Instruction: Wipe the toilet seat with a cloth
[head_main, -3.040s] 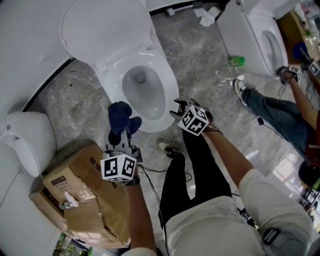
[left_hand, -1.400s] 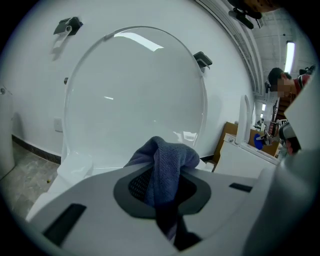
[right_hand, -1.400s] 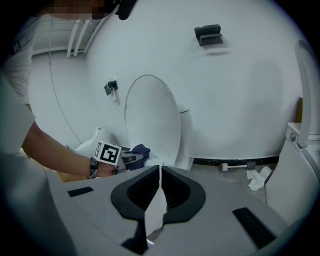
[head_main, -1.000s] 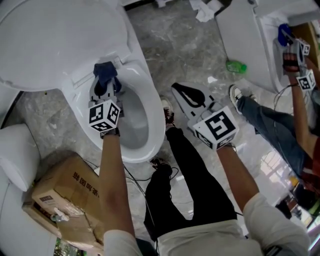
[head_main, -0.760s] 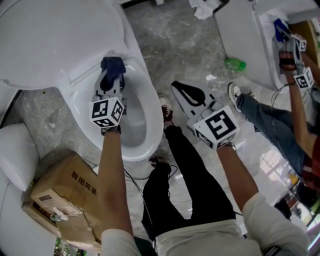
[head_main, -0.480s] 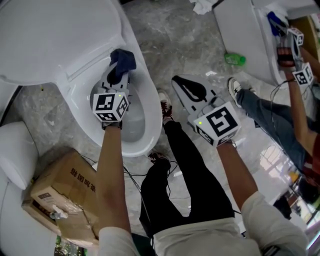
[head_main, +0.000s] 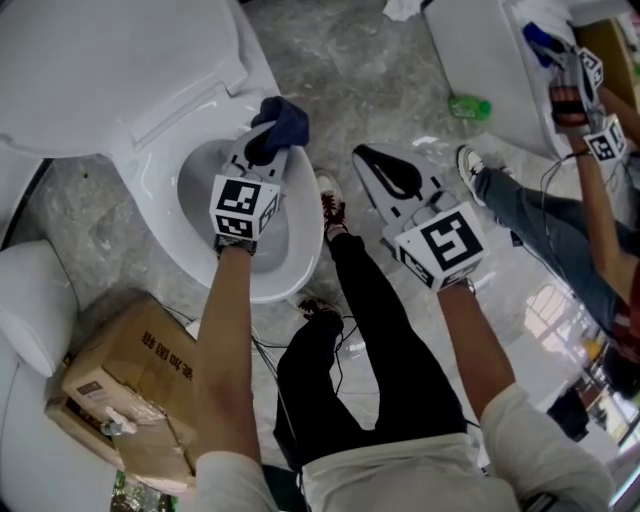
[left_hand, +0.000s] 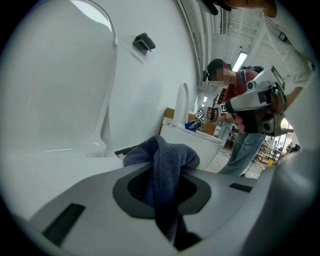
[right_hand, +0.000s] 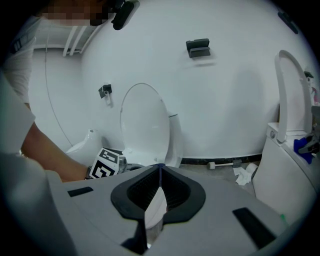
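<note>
We judged ourselves mid-wipe: our left tool (head_main: 258, 160) clamped the dark blue terry cloth (head_main: 281, 122) at the far-right rim of the white toilet seat (head_main: 302, 248). Our right tool (head_main: 366, 162) hung shut and empty. The next move called for dragging the cloth nearer along that rim.

A showroom-like hall: one white toilet (head_main: 120, 60) is standing at upper left, a second toilet (head_main: 480, 50) at upper right (third white fixture (head_main: 35, 310) at left edge), sharing grey marbled floor (head_main: 370, 90) with a cardboard box (head_main: 110, 370).
</note>
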